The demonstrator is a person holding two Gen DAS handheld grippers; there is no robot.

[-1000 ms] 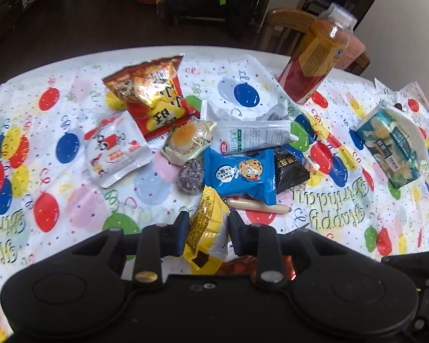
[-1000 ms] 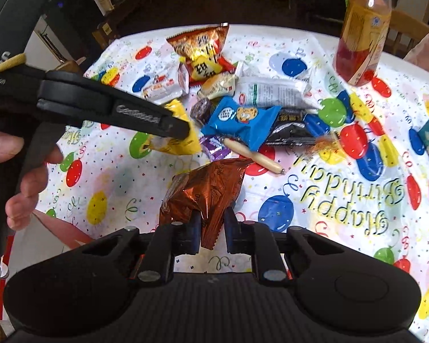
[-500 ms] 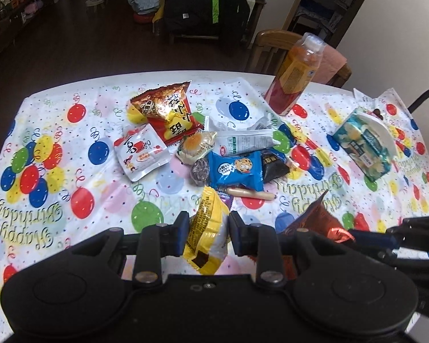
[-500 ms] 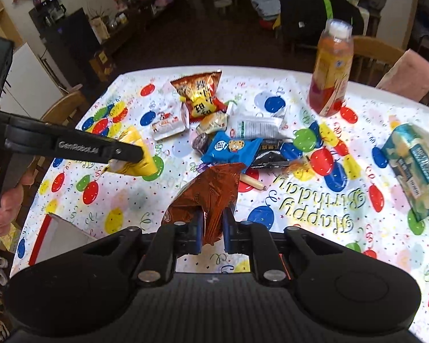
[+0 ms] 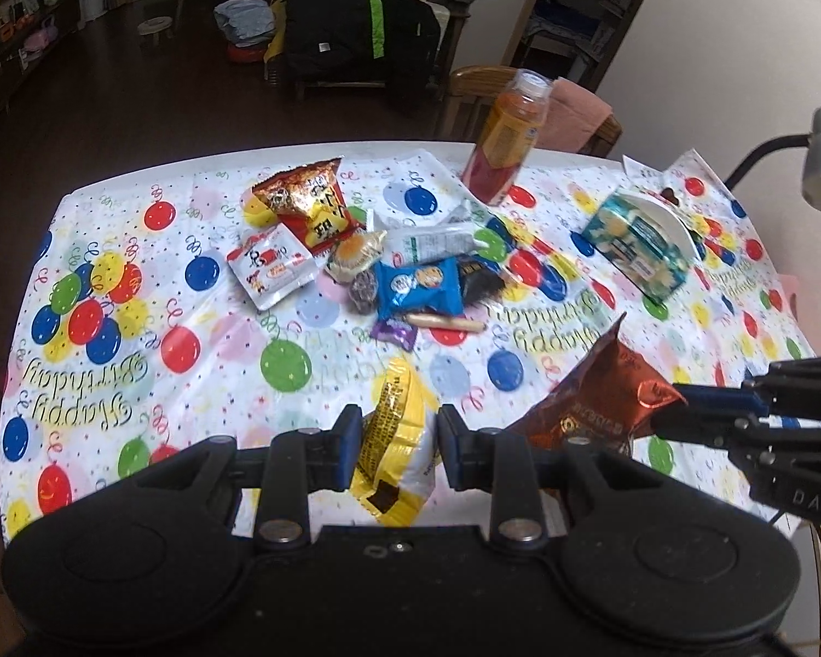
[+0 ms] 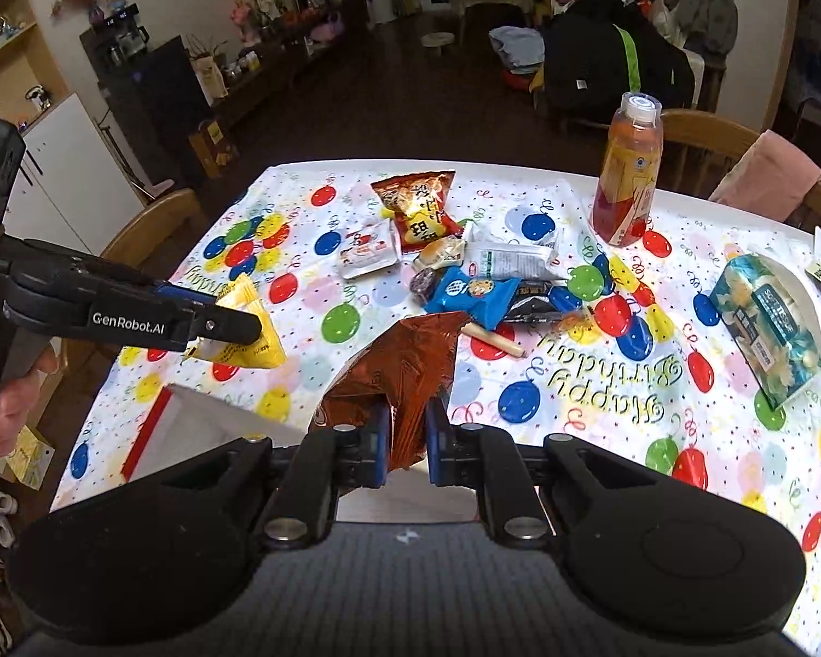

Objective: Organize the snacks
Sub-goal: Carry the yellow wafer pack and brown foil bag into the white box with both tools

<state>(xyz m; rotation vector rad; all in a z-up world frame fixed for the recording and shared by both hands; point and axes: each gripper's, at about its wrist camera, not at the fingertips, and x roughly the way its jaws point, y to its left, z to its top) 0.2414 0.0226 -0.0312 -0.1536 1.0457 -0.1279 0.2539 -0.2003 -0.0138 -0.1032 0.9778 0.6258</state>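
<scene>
So I've got a yellow snack packet point(image 5: 397, 451) pinched in my left gripper point(image 5: 394, 451), crinkly with black print down the side and a dark square near the bottom. My right gripper point(image 6: 408, 438) is clamped on a shiny copper-brown foil bag point(image 6: 405, 367), puffy and creased. Both are held up off the table, no slack in either grip.

My left one sits out to the side, angled inward, with my hand point(image 6: 5, 378) wrapped round its handle. The right one points straight ahead over the near edge.

The rest of the snacks are piled mid-table on a balloon "Happy Birthday" tablecloth point(image 5: 109, 328): a blue cookie pack point(image 5: 418, 287), a red-and-gold chip bag point(image 5: 306, 202), a white pouch point(image 5: 268, 268). An orange drink bottle point(image 6: 629, 175) stands at the far side, with a tissue pack point(image 6: 766, 328) off to the right. A white box with a red edge point(image 6: 202, 427) sits just below the packets. Dark floor and cluttered shelves behind.
</scene>
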